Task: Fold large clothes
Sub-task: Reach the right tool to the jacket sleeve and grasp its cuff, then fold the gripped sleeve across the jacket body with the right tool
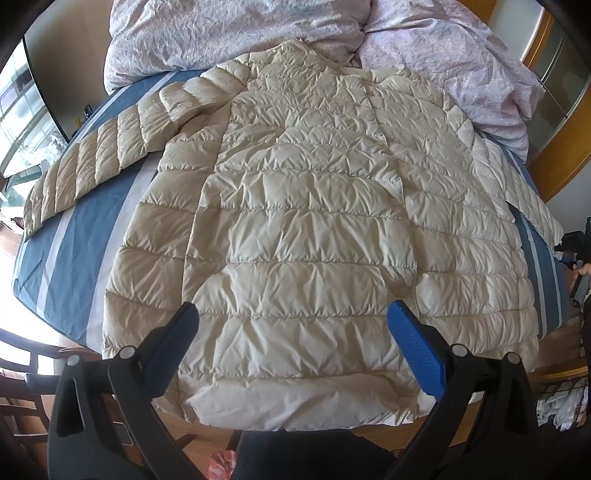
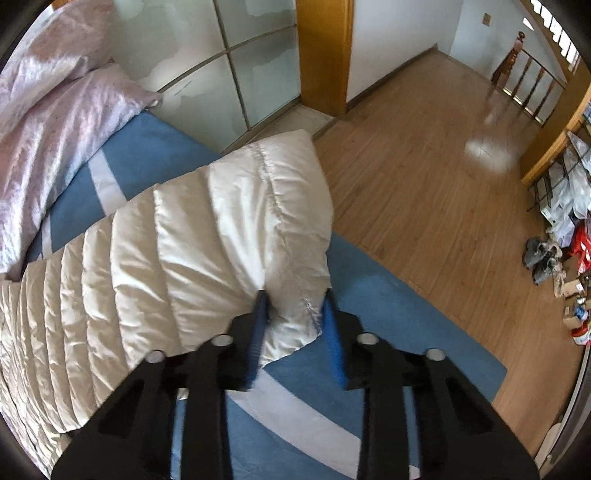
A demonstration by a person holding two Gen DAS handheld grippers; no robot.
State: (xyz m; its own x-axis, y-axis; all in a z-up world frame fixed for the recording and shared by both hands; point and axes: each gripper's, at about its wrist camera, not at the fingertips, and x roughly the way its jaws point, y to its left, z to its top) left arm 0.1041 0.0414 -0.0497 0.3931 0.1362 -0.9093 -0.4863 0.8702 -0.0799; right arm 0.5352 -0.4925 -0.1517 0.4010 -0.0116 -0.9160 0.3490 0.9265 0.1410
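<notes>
While the left gripper [image 1: 291, 314] gapes, the right gripper [image 2: 295, 299] pinches the jacket sleeve [image 2: 221, 229] — cuff end.

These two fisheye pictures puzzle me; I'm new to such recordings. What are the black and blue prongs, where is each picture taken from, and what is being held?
A person holds a hand tool in each hand, each with two fingers and a camera looking along them. The left wrist view shows the left gripper open, hovering above the hem of a cream quilted down jacket spread flat on a blue and white striped bed sheet, with a pink duvet behind it. The right wrist view shows the right gripper with its fingers closed on the cuff end of the jacket's sleeve near the bed's edge, above the wooden floor. Nothing is folded yet.
</notes>
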